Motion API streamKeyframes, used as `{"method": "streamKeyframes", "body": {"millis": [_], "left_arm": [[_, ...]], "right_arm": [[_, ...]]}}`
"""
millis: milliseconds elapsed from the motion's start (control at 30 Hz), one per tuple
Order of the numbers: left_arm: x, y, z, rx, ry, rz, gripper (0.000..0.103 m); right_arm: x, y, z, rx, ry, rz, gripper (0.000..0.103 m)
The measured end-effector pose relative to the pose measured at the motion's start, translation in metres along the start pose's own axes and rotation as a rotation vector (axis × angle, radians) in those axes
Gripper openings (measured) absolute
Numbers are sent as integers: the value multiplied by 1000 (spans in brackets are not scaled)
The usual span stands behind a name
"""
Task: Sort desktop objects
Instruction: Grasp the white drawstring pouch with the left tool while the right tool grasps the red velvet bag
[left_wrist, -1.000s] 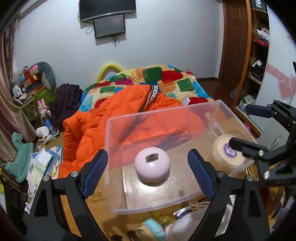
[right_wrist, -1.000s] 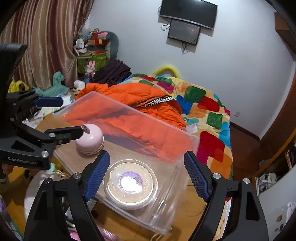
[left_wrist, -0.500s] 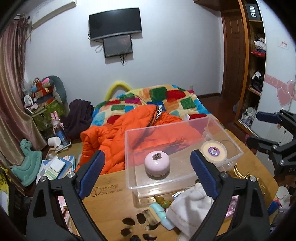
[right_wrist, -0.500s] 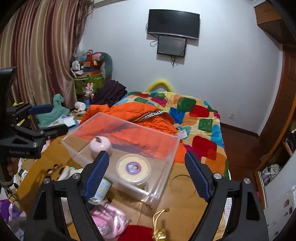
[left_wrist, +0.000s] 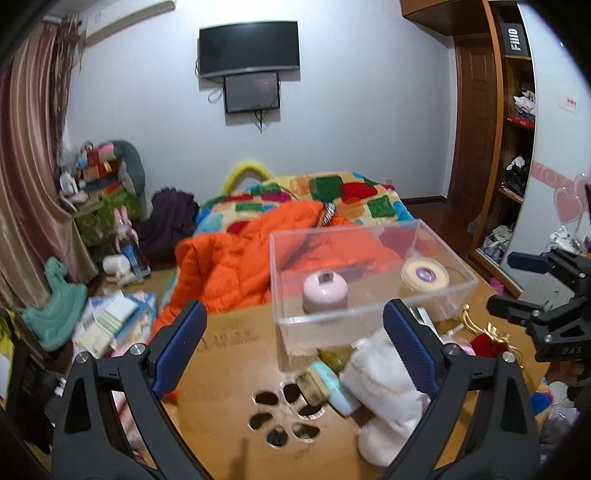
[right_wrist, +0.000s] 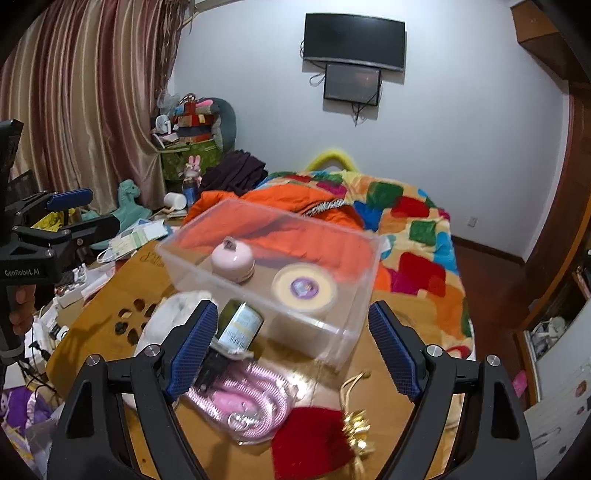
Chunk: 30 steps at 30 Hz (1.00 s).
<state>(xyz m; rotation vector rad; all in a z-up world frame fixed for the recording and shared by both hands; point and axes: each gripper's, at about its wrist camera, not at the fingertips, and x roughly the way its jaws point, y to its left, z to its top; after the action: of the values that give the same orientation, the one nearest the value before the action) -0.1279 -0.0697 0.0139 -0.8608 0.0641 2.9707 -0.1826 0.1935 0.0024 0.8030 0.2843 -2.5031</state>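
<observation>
A clear plastic box (left_wrist: 369, 321) (right_wrist: 332, 332) stands on the wooden table (left_wrist: 229, 362). Inside it are a pink round case (left_wrist: 325, 291) (right_wrist: 232, 258) and a flat yellow tin (left_wrist: 424, 275) (right_wrist: 304, 288). In front of the box lie a white cloth pouch (left_wrist: 384, 384) (right_wrist: 166, 321), a green bottle (right_wrist: 238, 326), a pink see-through pouch (right_wrist: 243, 398) and a red pouch with a gold bow (right_wrist: 310, 443). My left gripper (left_wrist: 295, 332) hovers back from the box, its jaws opening with nothing between them. My right gripper (right_wrist: 293, 321) is open and holds nothing, above the bottle and box.
Flower-shaped holes (left_wrist: 280, 413) pierce the table top near me. An orange jacket (left_wrist: 236, 266) on a patchwork bed lies just behind the box. Books and papers (left_wrist: 110, 321) crowd the left. A wardrobe (left_wrist: 509, 147) stands at the right.
Both grippers have drawn back and up from the box, which now looks smaller. The loose pouches and bottle in front of it have come into view. The left jaws stand slightly wider.
</observation>
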Motion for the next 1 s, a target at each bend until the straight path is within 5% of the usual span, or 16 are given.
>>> {"method": "streamKeyframes", "body": {"millis": [300, 700, 1000], "left_arm": [[25, -47, -39, 77, 107, -159, 97], [72, -65, -61, 60, 247, -191, 97], [75, -79, -61, 97, 229, -236, 98]], "right_arm": [[13, -10, -34, 8, 87, -14, 81], [19, -66, -78, 104, 191, -78, 81], [42, -62, -99, 132, 279, 83, 81]]}}
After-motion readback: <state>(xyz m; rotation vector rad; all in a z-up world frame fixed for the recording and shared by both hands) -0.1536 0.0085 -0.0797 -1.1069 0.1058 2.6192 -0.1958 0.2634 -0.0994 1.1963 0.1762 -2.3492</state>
